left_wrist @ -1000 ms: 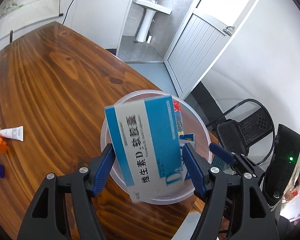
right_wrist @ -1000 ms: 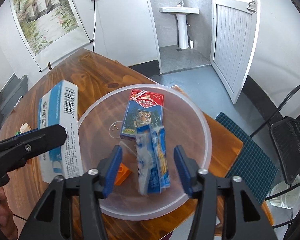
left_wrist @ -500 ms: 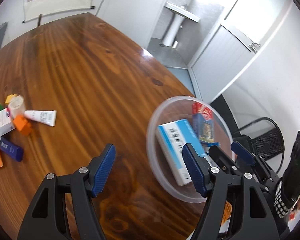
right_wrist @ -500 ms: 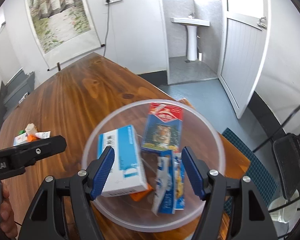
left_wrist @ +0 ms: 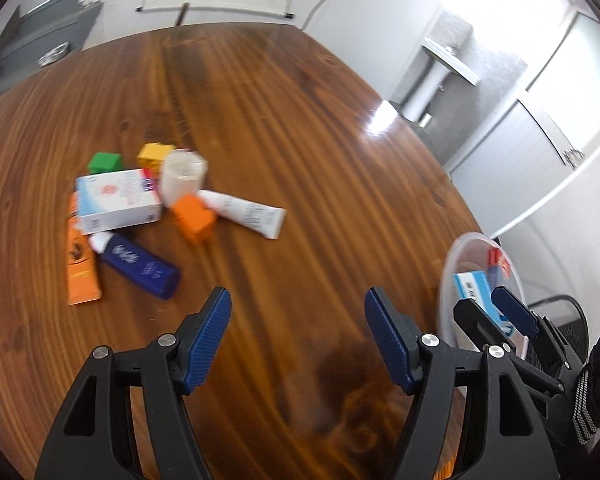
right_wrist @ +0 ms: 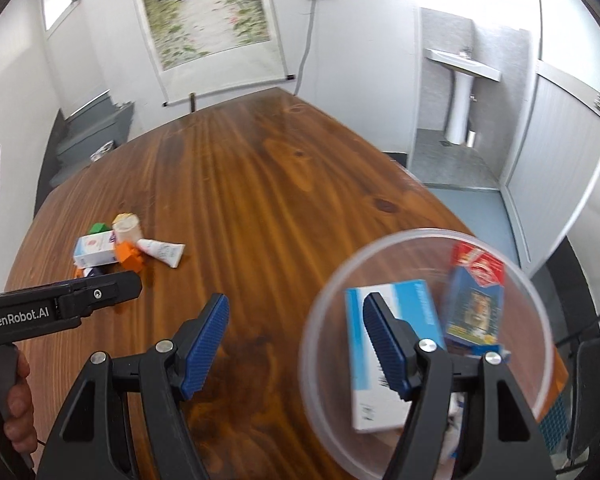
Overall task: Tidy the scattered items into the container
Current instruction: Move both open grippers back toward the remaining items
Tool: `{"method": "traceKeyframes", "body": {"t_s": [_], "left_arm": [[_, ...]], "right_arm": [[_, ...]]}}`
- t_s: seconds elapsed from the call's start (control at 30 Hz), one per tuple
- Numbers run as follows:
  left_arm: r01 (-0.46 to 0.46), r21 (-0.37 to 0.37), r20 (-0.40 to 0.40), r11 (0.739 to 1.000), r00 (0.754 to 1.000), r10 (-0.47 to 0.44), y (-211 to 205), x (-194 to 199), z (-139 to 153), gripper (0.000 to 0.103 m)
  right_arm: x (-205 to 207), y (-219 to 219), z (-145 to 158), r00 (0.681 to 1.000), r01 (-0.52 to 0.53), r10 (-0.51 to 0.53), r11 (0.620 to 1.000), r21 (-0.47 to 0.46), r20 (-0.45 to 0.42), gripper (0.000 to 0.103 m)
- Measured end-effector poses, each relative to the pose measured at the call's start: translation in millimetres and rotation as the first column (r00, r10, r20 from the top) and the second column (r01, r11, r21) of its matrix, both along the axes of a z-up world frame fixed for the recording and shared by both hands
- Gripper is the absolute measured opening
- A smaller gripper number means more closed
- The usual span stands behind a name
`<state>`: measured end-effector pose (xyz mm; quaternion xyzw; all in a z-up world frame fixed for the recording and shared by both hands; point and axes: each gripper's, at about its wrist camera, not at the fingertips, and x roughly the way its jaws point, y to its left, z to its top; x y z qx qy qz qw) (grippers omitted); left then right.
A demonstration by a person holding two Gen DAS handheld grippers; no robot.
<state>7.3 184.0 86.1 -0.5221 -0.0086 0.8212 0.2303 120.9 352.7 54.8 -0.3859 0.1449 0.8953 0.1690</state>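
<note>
So the blue-and-white box [right_wrist: 392,356] that I was holding over the bowl a second ago is now lying inside the clear plastic bowl [right_wrist: 324,300], next to the tiger-print card pack [right_wrist: 476,308], and I'm swinging both grippers back toward the leftovers. My left gripper [left_wrist: 298,340] is hanging wide open and empty, aiming at the pile at about 10 o'clock: white medicine box [left_wrist: 118,200], orange block [left_wrist: 192,218], white tube [left_wrist: 246,212], navy tube [left_wrist: 142,266], orange tube [left_wrist: 80,264], green block [left_wrist: 105,162] and yellow block [left_wrist: 155,152]. My right gripper [right_wrist: 296,342] is also open and empty, hovering by the bowl's rim at 4 o'clock, probably so it's ready for the next drop.
</note>
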Motion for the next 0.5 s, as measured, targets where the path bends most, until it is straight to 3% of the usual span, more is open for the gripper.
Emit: {"method": "traceKeyframes", "body": {"t_s": [0.23,0.5], "left_arm": [[-0.096,-0.023,0.019,0.995,0.995,0.096,-52,-22,-13,0.073],[-0.143,-0.053,0.025,0.988,0.989,0.144,-87,-37,-22,0.073]], "right_arm": [[-43,-34,-18,0.992,-0.119,0.119,0.993,-0.023,0.043,0.074],[-75,-60,-32,0.982,-0.167,0.169,0.985,-0.036,0.082,0.074]]}}
